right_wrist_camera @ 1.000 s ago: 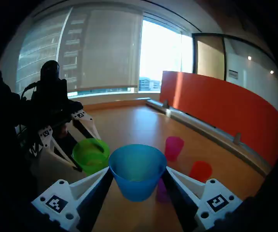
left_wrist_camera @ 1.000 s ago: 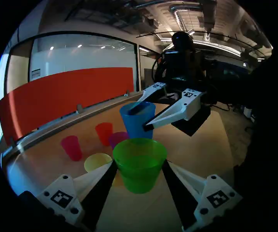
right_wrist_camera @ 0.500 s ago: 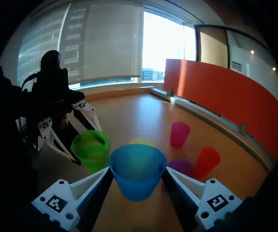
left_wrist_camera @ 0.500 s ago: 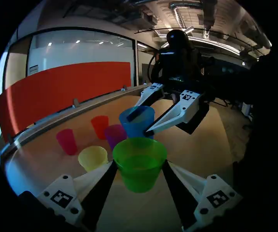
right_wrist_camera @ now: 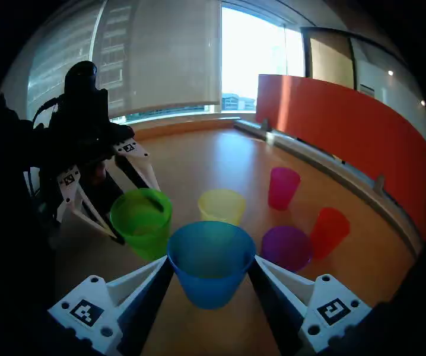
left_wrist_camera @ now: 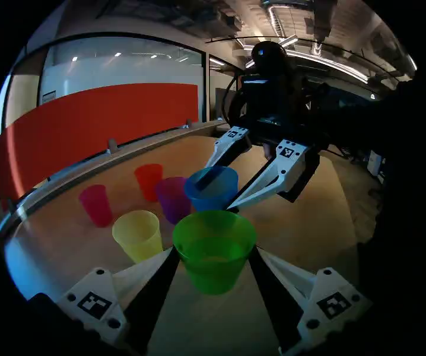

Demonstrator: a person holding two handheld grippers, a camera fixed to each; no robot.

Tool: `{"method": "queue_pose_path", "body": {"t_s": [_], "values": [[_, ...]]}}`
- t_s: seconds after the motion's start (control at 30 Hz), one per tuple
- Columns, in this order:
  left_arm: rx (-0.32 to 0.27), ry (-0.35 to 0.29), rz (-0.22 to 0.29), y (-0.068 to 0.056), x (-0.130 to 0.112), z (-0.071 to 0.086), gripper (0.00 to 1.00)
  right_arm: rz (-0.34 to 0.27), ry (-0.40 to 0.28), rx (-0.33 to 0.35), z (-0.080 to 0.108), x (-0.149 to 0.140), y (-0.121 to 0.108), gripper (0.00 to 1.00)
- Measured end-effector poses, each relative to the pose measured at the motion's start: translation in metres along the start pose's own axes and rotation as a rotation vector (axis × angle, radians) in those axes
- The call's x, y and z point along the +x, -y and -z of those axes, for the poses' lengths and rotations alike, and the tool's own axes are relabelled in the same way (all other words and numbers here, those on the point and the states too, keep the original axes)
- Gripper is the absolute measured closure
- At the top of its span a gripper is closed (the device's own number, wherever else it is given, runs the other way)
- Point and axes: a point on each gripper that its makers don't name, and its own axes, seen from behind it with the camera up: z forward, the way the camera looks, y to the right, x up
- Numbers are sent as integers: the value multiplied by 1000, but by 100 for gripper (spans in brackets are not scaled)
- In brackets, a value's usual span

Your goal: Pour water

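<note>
In the left gripper view, a green cup point(left_wrist_camera: 214, 273) is pinched upright between the fingers of the left gripper point(left_wrist_camera: 214, 254), one finger pressed against each side of its wall. A pale level of liquid appears to lie low inside it. In the right gripper view, a blue cup point(right_wrist_camera: 211, 282) is clamped upright in the same manner by the right gripper point(right_wrist_camera: 211, 264); whether anything is held in it cannot be told. The two cups are held near each other, rims apart, above a wooden table point(left_wrist_camera: 314, 225). Beside them, four loose cups are stood on the table: a yellow cup point(left_wrist_camera: 137, 234) nearest, then a purple cup point(left_wrist_camera: 173, 199), with a pink cup point(left_wrist_camera: 96, 204) and a red cup point(left_wrist_camera: 149, 181) farther back. Beyond these, an orange wall panel point(left_wrist_camera: 94, 124) is seen along the table's far edge.
</note>
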Motion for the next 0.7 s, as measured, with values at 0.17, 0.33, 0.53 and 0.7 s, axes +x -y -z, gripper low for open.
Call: {"method": "queue_pose_path", "body": {"t_s": [0.17, 0.33, 0.53, 0.7], "values": [[-3, 14, 5, 2, -4, -1, 17, 4, 15, -1, -2, -7, -3, 12], [-2, 24, 5, 5, -8, -3, 17, 11, 24, 1, -5, -13, -4, 12], [0, 35, 5, 6, -13, -4, 17, 34, 35, 3, -8, -20, -4, 12], [0, 43, 6, 7, -17, -5, 17, 50, 54, 4, -11, -26, -4, 12]]}}
